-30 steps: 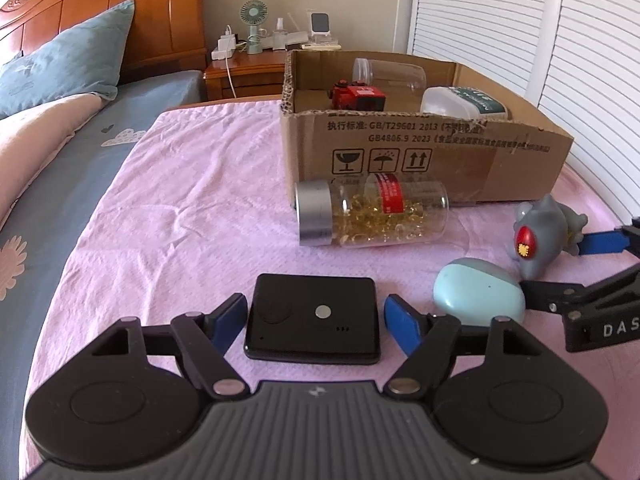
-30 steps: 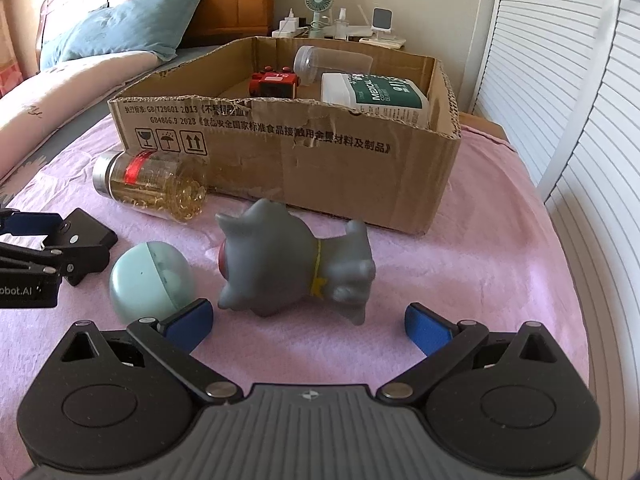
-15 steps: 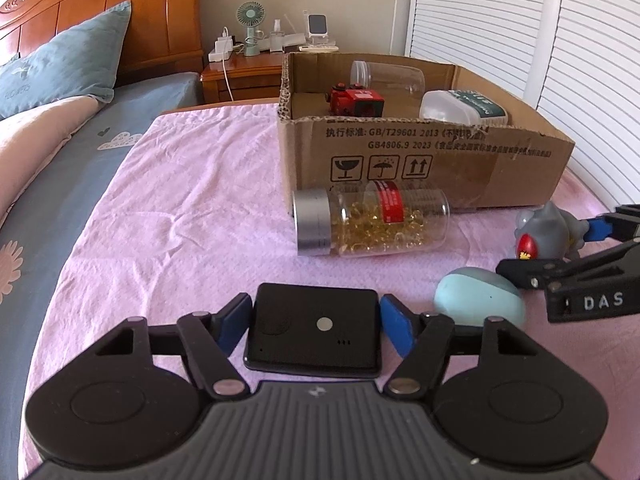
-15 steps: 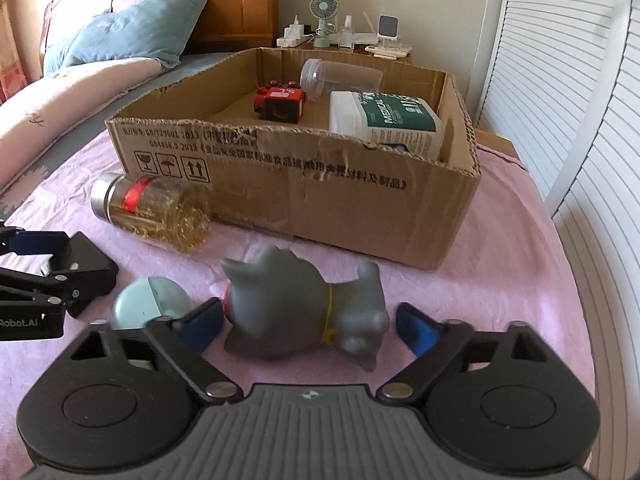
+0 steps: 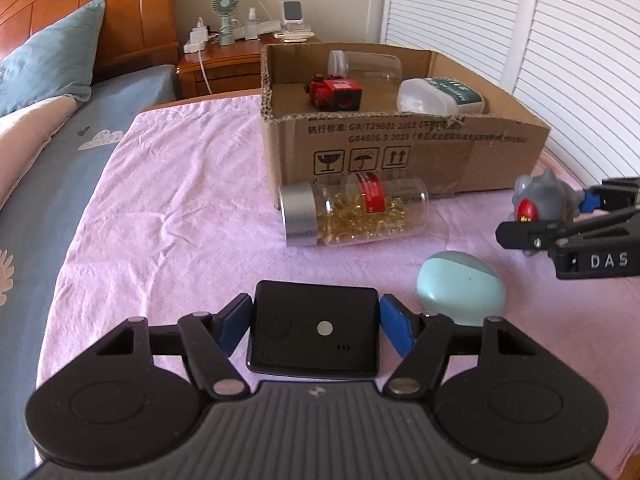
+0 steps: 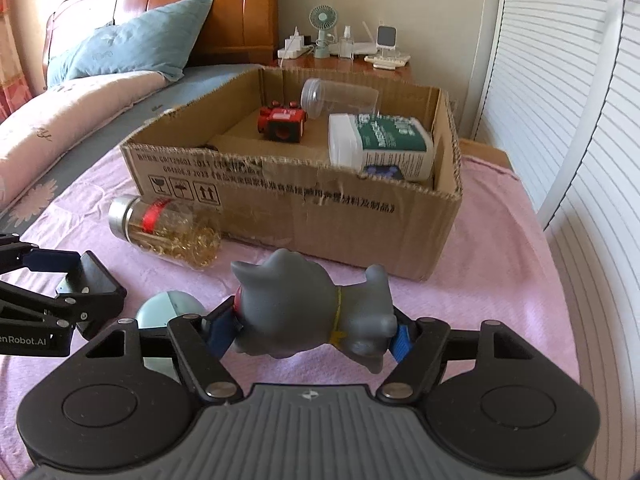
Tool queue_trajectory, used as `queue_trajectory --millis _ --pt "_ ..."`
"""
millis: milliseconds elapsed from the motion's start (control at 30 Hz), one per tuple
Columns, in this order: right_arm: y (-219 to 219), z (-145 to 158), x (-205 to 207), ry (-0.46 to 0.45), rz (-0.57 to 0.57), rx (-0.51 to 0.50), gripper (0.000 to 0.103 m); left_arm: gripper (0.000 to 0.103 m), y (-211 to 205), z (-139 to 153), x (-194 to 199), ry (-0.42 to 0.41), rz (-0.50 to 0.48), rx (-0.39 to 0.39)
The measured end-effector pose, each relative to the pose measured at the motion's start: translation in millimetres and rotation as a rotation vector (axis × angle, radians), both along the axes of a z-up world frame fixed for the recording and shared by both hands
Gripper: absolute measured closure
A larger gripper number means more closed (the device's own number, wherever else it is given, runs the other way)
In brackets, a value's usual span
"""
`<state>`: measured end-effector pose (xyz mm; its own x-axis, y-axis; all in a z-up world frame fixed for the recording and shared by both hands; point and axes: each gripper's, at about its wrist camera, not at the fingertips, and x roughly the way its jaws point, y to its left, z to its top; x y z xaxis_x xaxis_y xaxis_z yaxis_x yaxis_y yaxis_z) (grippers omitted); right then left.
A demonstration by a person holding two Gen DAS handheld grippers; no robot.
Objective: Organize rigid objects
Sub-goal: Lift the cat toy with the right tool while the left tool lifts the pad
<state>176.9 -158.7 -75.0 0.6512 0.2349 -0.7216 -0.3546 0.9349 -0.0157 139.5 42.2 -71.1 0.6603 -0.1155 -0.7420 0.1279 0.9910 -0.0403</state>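
Note:
My left gripper [image 5: 316,318] is shut on a flat black box [image 5: 314,332], held just above the pink cloth. My right gripper [image 6: 312,330] is shut on a grey toy figure [image 6: 308,308], lifted off the cloth; the toy also shows in the left wrist view [image 5: 540,200]. A mint-green oval case [image 5: 460,286] lies between the grippers. A clear bottle of yellow capsules [image 5: 352,210] lies on its side against the cardboard box [image 5: 420,152]. The box holds a red toy [image 5: 334,92], a clear jar [image 5: 364,66] and a white tub with a green label [image 6: 380,146].
A pink cloth [image 5: 180,200] covers the bed. A blue pillow [image 6: 132,46] and wooden headboard are at the back left. A nightstand [image 5: 216,66] with a fan and chargers stands behind the box. White louvred doors [image 6: 592,120] run along the right.
Both grippers closed: the left onto the black box, the right onto the grey toy. Both have risen slightly with their objects.

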Motion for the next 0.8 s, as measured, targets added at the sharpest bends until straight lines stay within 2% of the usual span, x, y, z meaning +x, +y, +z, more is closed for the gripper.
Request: queue_trajectory --millis 200,433,800 --pt "1 11 -7 -0.025 0.036 -0.036 0.026 0.034 -1 11 -4 -0.003 -0.046 0.03" --pt "-2 21 -15 -0.049 0.051 -0.027 0.026 0.034 -1 19 -7 -0.021 -0.062 0.046" --pt "-2 23 -19 -0.046 0.049 -0.024 0.026 0.032 2 -9 -8 -0.017 -0.01 0.034"
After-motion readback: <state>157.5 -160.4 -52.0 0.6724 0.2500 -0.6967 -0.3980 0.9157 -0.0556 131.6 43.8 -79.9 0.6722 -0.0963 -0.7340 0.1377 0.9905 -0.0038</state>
